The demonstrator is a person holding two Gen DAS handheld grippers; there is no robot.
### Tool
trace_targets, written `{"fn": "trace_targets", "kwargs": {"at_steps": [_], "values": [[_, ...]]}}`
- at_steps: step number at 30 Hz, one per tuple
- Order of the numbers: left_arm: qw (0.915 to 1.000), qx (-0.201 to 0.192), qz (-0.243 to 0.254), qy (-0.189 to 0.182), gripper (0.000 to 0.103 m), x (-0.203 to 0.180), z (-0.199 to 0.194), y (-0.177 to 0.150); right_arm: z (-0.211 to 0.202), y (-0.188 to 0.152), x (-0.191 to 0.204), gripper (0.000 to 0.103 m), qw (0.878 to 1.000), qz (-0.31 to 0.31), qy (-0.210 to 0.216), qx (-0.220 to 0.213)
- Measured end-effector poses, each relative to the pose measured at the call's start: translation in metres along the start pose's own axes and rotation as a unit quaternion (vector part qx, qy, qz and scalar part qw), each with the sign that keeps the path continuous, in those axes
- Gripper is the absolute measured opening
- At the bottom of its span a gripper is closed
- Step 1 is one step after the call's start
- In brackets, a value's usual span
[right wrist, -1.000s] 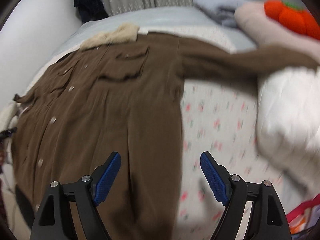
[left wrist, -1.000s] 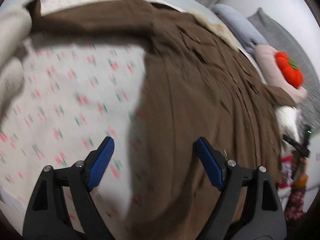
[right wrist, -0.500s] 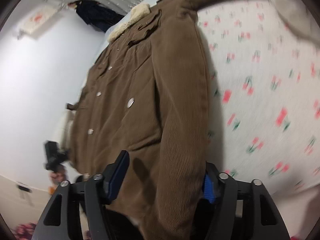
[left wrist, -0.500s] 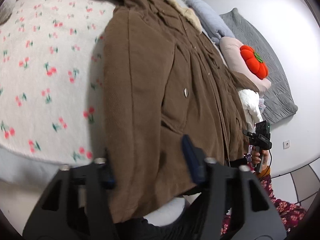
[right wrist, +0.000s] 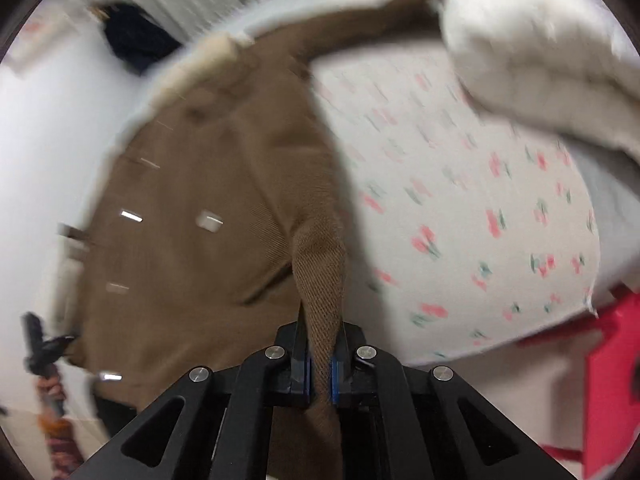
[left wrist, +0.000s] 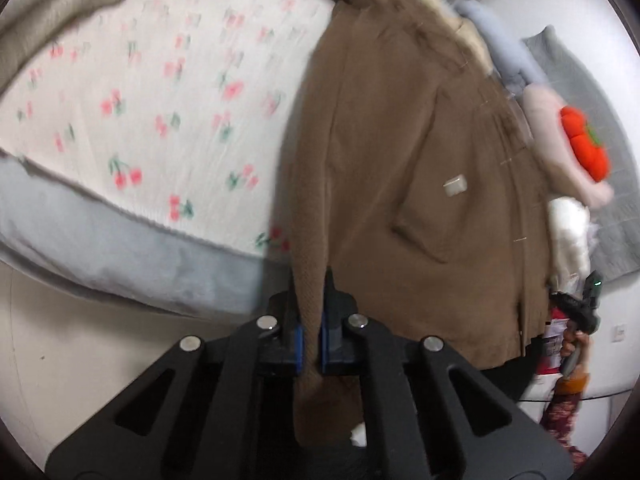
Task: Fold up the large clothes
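A large brown corduroy coat [left wrist: 408,152] with a cream fleece collar lies spread on a bed, buttons up; it also shows in the right wrist view [right wrist: 224,200]. My left gripper [left wrist: 311,320] is shut on the coat's bottom hem at one side edge. My right gripper [right wrist: 319,356] is shut on the hem at the other side edge. Both views are blurred by motion. The other gripper shows small at the far side in each view.
The bed has a white cherry-print cover [left wrist: 152,100] over a grey mattress [left wrist: 120,252]. A cream blanket [right wrist: 536,52] lies to the right. Pillows and an orange pumpkin cushion [left wrist: 588,152] lie at the bed head. A red basket [right wrist: 612,380] stands on the floor.
Both grippers came down to the coat's bottom edge and closed on the hem; a second ago they were open above the coat.
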State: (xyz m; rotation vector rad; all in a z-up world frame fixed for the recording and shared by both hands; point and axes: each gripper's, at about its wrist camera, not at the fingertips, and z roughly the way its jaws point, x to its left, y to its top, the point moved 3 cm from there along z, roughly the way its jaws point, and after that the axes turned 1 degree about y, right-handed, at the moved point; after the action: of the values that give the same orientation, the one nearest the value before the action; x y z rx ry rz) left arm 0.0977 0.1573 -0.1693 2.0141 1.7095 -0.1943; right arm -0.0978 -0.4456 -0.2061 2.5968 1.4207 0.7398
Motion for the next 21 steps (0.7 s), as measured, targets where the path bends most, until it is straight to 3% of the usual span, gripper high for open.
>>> {"fn": "trace_targets", "kwargs": {"at_steps": [3, 5, 6, 8, 10, 14, 16, 19, 21], "values": [[0.9998, -0.006, -0.004, 0.02, 0.017, -0.006, -0.006, 0.002, -0.009, 0.001, 0.003, 0.007, 1.0, -0.003, -0.018, -0.012], [0.9966, -0.008, 0.014, 0.081, 0.032, -0.012, -0.013, 0.002, -0.016, 0.005, 0.005, 0.022, 0.998, -0.014, -0.055, -0.011], [0.9951, -0.011, 0.019, 0.097, 0.035, -0.011, -0.017, 0.004, -0.022, 0.005, 0.004, 0.027, 0.997, -0.017, -0.07, -0.016], [0.9889, -0.032, 0.031, 0.142, 0.052, -0.017, -0.03, 0.009, -0.039, 0.01, 0.004, 0.04, 0.995, -0.02, -0.087, -0.044], [0.9825, -0.06, 0.036, 0.173, 0.061, -0.027, -0.04, 0.018, -0.055, 0.022, 0.015, 0.047, 0.989, -0.039, -0.117, -0.087], [0.9787, -0.119, 0.077, 0.149, 0.075, -0.079, -0.047, 0.052, -0.062, 0.051, 0.067, 0.069, 0.976, -0.088, -0.127, -0.154], [0.9744, -0.145, 0.103, 0.138, 0.082, -0.108, -0.04, 0.067, -0.052, 0.07, 0.102, 0.074, 0.968, -0.122, -0.13, -0.178], [0.9623, -0.195, 0.152, 0.113, 0.082, -0.15, -0.017, 0.101, -0.025, 0.095, 0.152, 0.076, 0.955, -0.166, -0.121, -0.216], [0.9554, -0.213, 0.168, 0.117, 0.082, -0.166, -0.003, 0.118, 0.0, 0.115, 0.176, 0.076, 0.951, -0.173, -0.109, -0.234]]}}
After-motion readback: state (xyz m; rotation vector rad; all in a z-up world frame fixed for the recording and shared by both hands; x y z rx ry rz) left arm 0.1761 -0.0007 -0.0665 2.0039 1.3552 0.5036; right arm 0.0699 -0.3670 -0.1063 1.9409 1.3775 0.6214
